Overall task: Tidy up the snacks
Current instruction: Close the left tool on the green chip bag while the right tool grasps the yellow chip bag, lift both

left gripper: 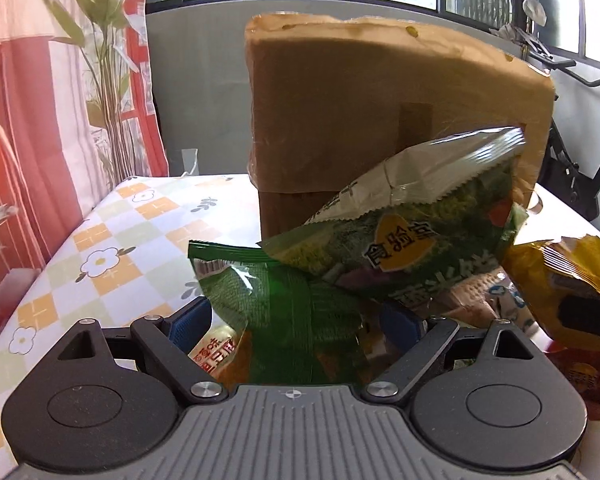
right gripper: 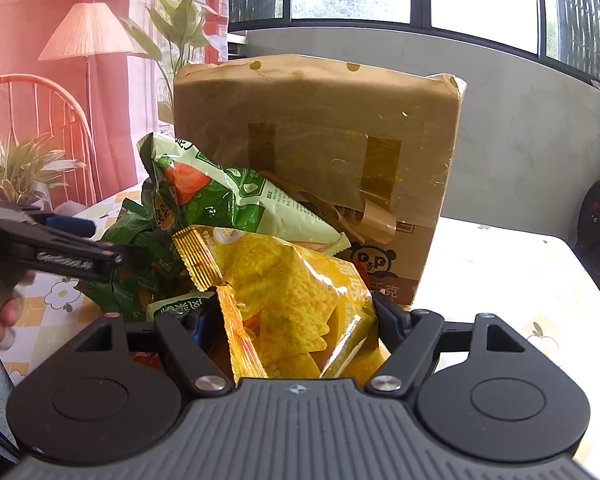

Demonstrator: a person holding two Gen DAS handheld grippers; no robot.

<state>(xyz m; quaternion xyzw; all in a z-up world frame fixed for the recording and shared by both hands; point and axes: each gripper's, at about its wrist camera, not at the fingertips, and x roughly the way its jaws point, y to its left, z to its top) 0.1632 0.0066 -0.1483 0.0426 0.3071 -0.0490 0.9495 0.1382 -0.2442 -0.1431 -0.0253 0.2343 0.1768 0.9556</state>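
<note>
A pile of snack bags lies in front of a tall cardboard box (left gripper: 340,100) (right gripper: 320,120) on the flowered tablecloth (left gripper: 100,240). My right gripper (right gripper: 292,318) is shut on a yellow chip bag (right gripper: 284,280) (left gripper: 560,272), which fills the gap between its pads. My left gripper (left gripper: 296,320) (right gripper: 104,242) is open, with a dark green bag (left gripper: 276,312) (right gripper: 132,272) lying between its blue pads. A lighter green bag (left gripper: 412,232) (right gripper: 228,196) rests on top of the pile and leans against the box.
A red packet (left gripper: 580,376) lies at the pile's right edge. A person's hand (right gripper: 0,320) holds the left gripper. A red chair (right gripper: 32,120), a lamp (right gripper: 88,28) and plants stand to the left, and an exercise bike (left gripper: 572,160) to the right. Bare cloth (right gripper: 500,272) shows right of the box.
</note>
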